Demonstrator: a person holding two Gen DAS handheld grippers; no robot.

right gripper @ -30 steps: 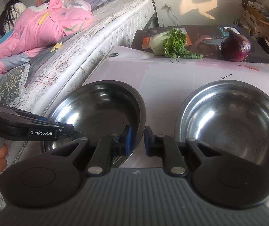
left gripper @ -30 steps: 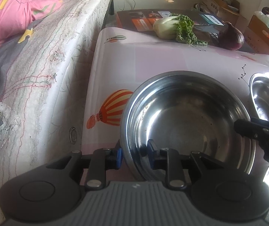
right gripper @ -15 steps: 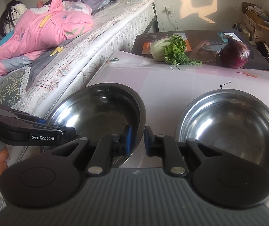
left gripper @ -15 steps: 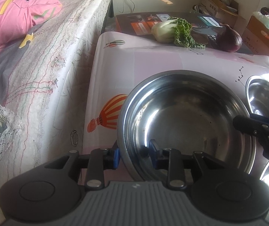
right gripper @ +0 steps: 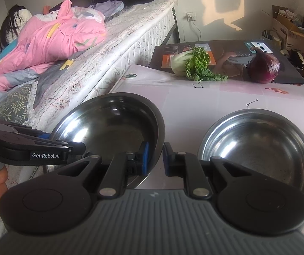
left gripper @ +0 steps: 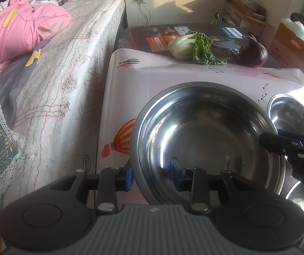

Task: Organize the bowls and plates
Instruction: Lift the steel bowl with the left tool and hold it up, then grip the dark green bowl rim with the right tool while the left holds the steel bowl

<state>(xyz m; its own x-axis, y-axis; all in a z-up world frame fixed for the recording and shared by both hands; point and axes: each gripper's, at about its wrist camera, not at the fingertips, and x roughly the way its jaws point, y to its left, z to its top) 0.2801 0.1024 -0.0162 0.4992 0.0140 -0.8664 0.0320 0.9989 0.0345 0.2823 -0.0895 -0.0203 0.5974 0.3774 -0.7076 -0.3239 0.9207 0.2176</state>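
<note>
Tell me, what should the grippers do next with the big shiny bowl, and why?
Probably lift the big bowl toward the empty bowl beside it. The right hand-held gripper pinches its rim, while the left hand-held gripper, whose jaws have just been opening, straddles the rim loosely.

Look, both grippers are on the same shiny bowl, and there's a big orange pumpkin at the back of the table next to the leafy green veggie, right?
Not quite. The thing beside the leafy green vegetable is a purple red onion, not an orange pumpkin; the right wrist view shows it. Both grippers are at the same bowl.
</note>
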